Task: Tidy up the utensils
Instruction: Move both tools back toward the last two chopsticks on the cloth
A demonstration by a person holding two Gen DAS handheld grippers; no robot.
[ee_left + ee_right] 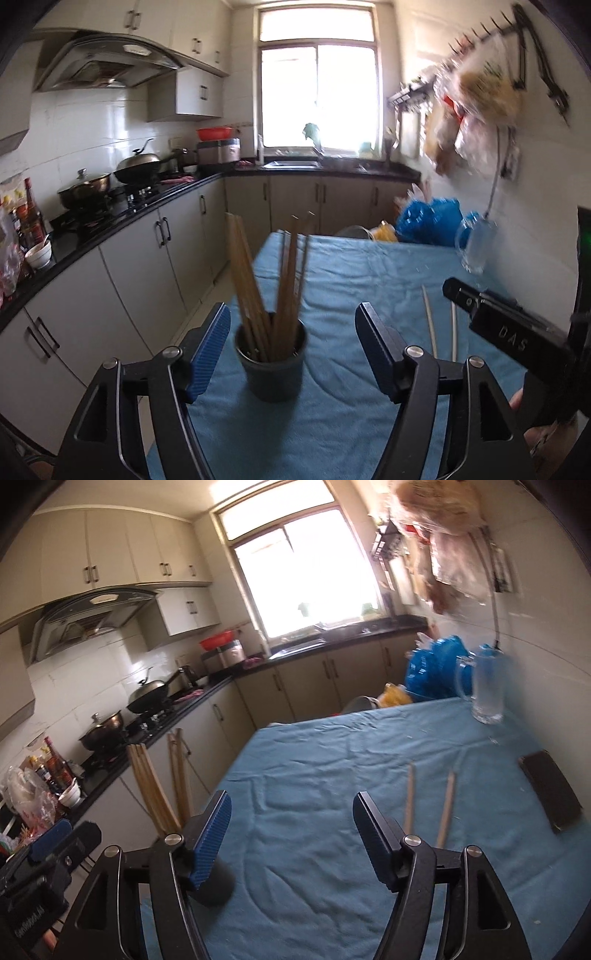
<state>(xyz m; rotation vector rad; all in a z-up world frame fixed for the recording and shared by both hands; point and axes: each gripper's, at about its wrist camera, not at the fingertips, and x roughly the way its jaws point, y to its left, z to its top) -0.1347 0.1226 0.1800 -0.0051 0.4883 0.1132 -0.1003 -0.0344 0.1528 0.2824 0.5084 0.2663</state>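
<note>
Chopsticks (273, 280) stand bundled in a dark cup (271, 365) on the blue-clothed table (332, 424), between and just ahead of the left gripper (291, 349) jaws, which are released and untouched. Right gripper (291, 836) jaws gape empty; two loose chopsticks (445, 812) lie ahead, right of them.

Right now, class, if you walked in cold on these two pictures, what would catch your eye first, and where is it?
First, the dark cup crammed with wooden chopsticks, standing on the blue tablecloth between the open fingers of the left gripper. Next, two loose chopsticks lying on the cloth just right of the open right gripper. Behind, the bright window glares over the sink.
</note>
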